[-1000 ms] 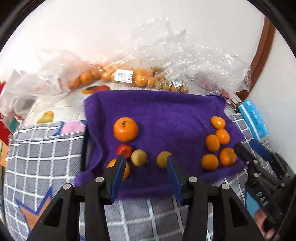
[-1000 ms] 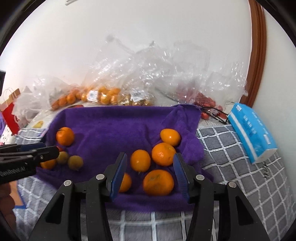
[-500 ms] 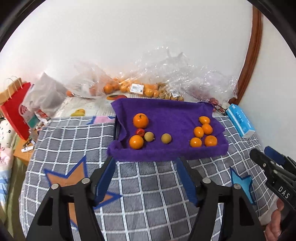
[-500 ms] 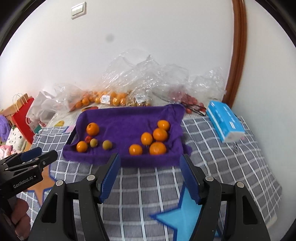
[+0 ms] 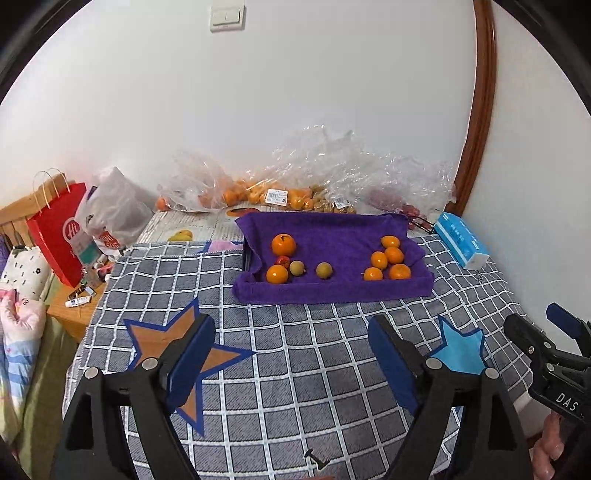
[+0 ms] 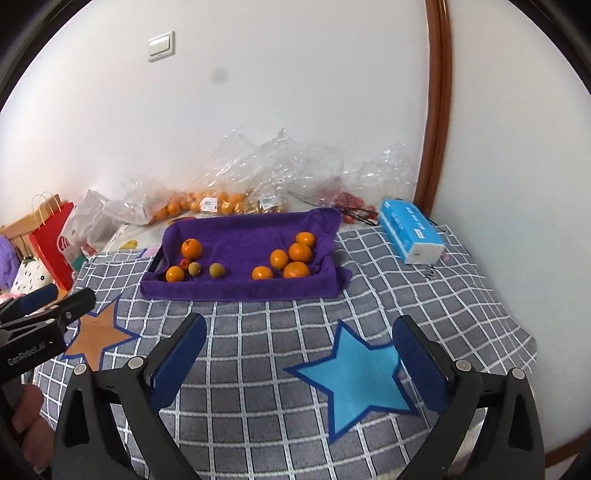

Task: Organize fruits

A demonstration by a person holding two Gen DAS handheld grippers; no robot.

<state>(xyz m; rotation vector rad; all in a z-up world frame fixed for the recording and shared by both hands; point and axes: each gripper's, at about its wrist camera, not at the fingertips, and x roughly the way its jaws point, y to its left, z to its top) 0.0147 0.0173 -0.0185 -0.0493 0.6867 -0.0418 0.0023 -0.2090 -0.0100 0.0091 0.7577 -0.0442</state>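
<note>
I see a plain white wall (image 5: pixel 295 110) with a light switch (image 5: pixel 226 16) high up, brown wooden trim (image 5: pixel 480 110) at its right.

Blue tissue pack (image 6: pixel 410 236), red bag (image 5: pixel 59 232)

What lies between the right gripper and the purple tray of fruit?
Only bare checked blanket separates the right gripper from the purple tray; right wrist view.

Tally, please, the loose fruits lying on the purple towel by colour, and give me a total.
On the purple towel:
Orange fruits: 7, two on the left side and five clustered on the right
Yellow-green fruits: 2
Small red fruit: 1
Total: 10
</note>
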